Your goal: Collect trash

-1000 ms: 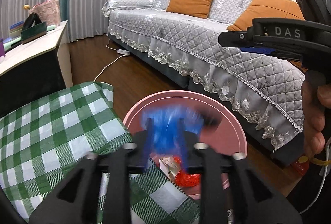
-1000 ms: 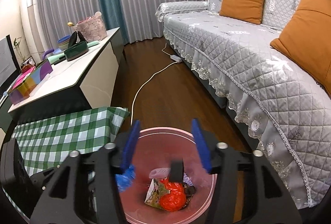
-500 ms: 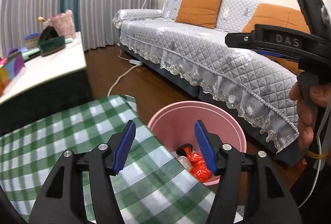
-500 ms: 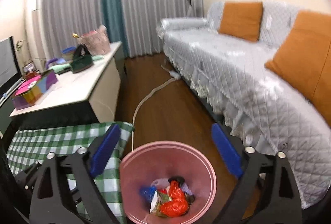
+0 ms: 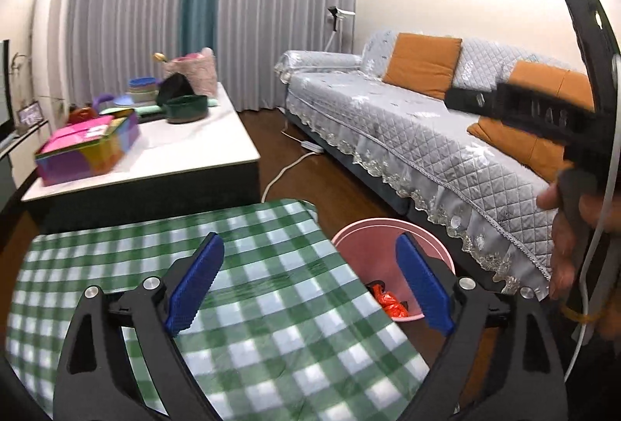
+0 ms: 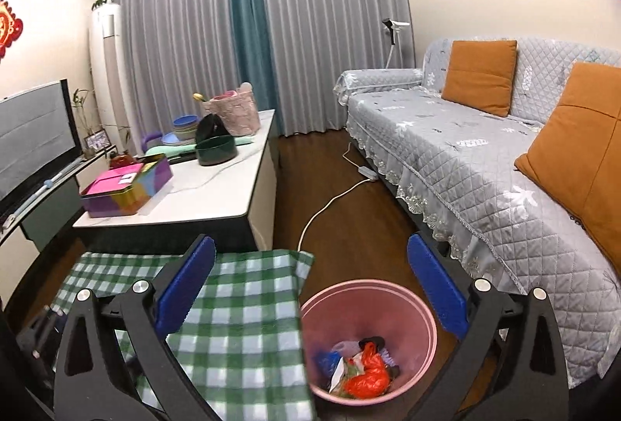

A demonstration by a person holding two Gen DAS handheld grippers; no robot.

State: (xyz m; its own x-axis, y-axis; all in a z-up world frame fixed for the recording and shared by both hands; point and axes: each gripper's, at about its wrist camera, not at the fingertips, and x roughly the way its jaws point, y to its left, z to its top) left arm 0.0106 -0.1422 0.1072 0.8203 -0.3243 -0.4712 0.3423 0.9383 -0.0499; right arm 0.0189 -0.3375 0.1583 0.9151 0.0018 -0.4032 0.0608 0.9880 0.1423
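Right wrist view: grey sofa [image 6: 485, 164] along the right, green checked tablecloth [image 6: 240, 324] lower left, pink bin [image 6: 368, 339] on the floor just beside the cloth's right edge. Trash [image 6: 365, 374] lies inside. Right gripper [image 6: 310, 289] and left gripper [image 5: 306, 281] both spread wide, empty.

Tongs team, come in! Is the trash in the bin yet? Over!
Both tongs, left and right, open, empty. Trash inside pink bin. Nothing blocking.
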